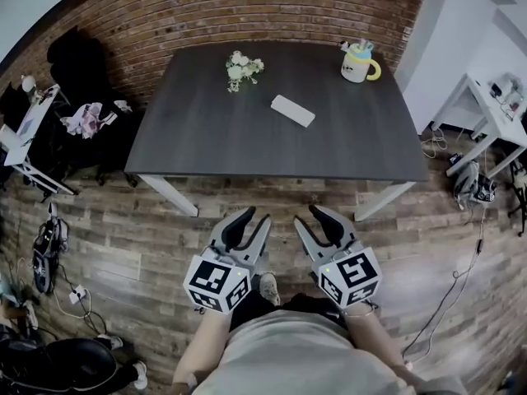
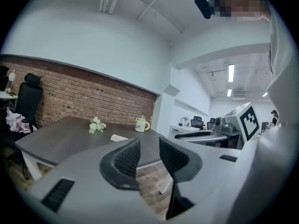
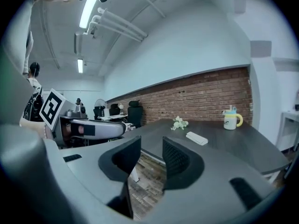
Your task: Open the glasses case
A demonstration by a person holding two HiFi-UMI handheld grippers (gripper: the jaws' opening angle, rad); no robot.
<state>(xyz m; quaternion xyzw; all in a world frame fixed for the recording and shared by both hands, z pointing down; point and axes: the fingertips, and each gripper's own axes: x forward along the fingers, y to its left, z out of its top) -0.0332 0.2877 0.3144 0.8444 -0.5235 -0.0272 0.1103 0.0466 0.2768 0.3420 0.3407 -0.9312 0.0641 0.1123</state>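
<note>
The glasses case (image 1: 292, 110) is a white oblong lying shut on the dark table (image 1: 206, 142), a little right of its middle. It also shows far off in the left gripper view as the case (image 2: 119, 137) and in the right gripper view as the case (image 3: 196, 138). Both grippers hang side by side over the wooden floor, short of the table's near edge and well apart from the case. My left gripper (image 1: 254, 220) (image 2: 149, 155) is open with nothing between its fingers. My right gripper (image 1: 309, 217) (image 3: 152, 155) is open and empty too.
A small bunch of white flowers (image 1: 244, 68) lies at the table's back middle, and a yellow-handled mug (image 1: 359, 62) stands at the back right. A white desk (image 1: 494, 122) is to the right, a black chair (image 1: 70, 64) with clothes to the left. Cables (image 1: 449, 299) trail over the floor.
</note>
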